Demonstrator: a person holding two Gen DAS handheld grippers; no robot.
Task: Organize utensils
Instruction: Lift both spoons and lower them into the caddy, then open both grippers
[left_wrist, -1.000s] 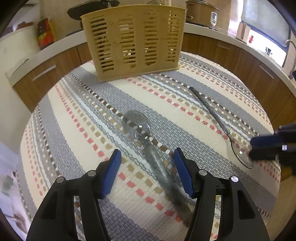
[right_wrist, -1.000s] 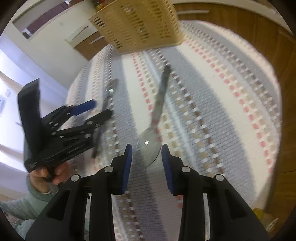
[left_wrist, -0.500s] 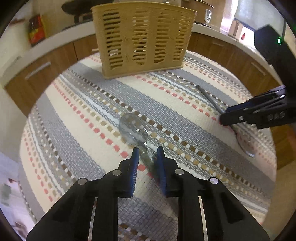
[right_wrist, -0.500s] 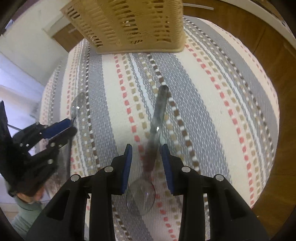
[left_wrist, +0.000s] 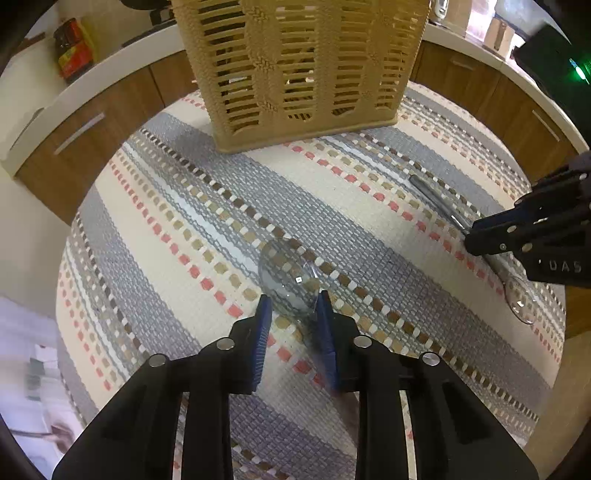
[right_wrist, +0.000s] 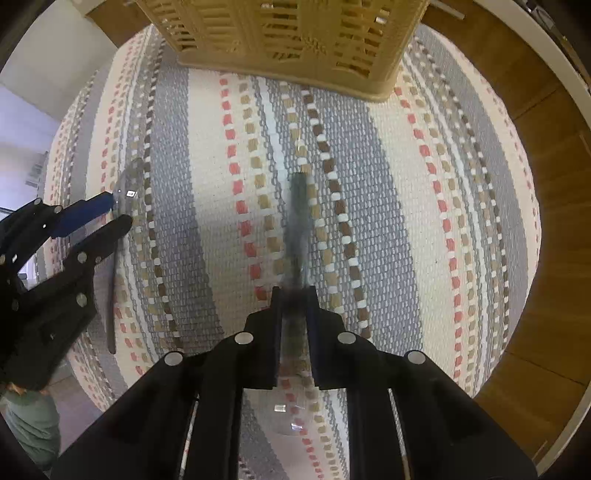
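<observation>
A striped woven cloth (left_wrist: 229, 206) is covering the tabletop, carrying a tan slotted basket (left_wrist: 299, 70) at its far edge and two spoons (left_wrist: 288, 284) (left_wrist: 517, 299) lying nearer.

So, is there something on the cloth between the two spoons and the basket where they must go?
Nothing visible. Only bare striped cloth lies between the left spoon and the basket, and likewise ahead of the right spoon.

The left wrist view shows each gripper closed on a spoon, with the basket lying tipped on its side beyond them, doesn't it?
Not quite: the basket stands upright on the striped cloth, as the left wrist view shows. Each gripper is closed on a spoon.
</observation>
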